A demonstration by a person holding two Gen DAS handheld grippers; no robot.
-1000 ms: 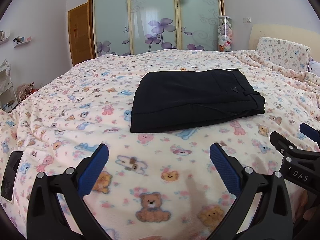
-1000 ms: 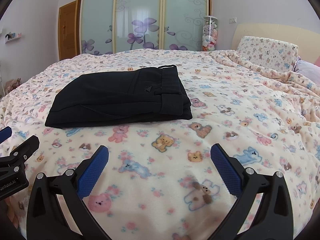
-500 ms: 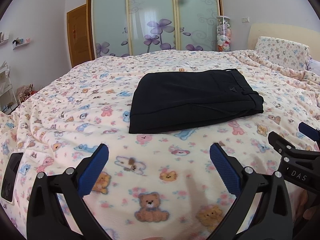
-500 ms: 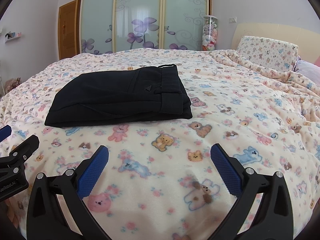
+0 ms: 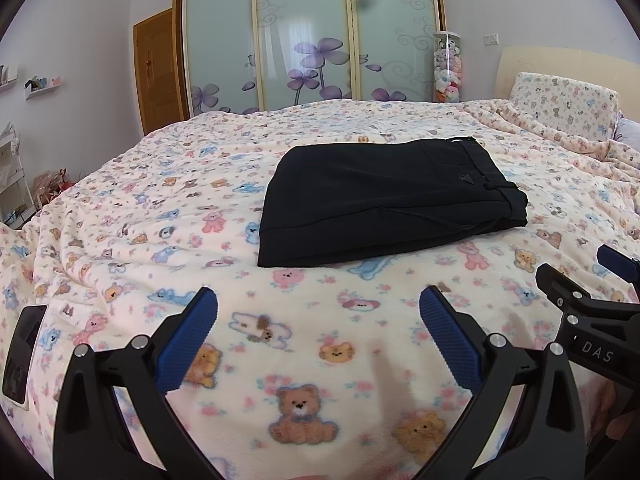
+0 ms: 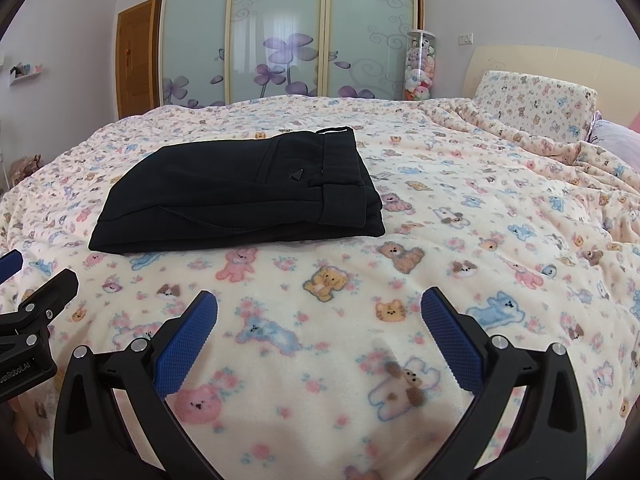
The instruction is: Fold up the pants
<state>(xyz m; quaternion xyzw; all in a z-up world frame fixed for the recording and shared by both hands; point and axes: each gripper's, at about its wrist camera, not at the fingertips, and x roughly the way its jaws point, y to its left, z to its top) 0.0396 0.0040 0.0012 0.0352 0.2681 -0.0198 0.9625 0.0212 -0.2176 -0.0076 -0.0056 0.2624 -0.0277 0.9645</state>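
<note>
Change, left view: pants [image 5: 384,200] are sitting a touch lower and nearer in the picture than a second ago, still folded flat; the gripper is drifting only slightly.
Left gripper [image 5: 318,312]: it is hovering low over the blanket [image 5: 120,208], pointing toward the pants, jaws spread wide and holding nothing; its blue pads [image 5: 188,336] are standing well apart from the cloth.
Pants, left view: they are lying as a folded black rectangle in the middle of the bed, waistband toward the right, well ahead of the fingertips.
Other gripper, left view: the right gripper [image 5: 580,304] is poking in at the right edge, near the blanket.
Phone [image 5: 24,352]: it is lying at the left edge on the blanket.
Container: a clear tube [image 5: 447,68] by the wardrobe [image 5: 304,40] is holding plush toys.

Change, right view: almost nothing is differing from a second ago; the pants [image 6: 240,192] are keeping the same place.
Right gripper [image 6: 319,312]: it is hovering over the blanket [image 6: 480,208], jaws wide apart, empty.
Pants, right view: they are lying ahead and to the left, waistband toward the pillow [image 6: 532,100].
Other gripper, right view: the left gripper [image 6: 32,304] is showing at the left edge.
</note>
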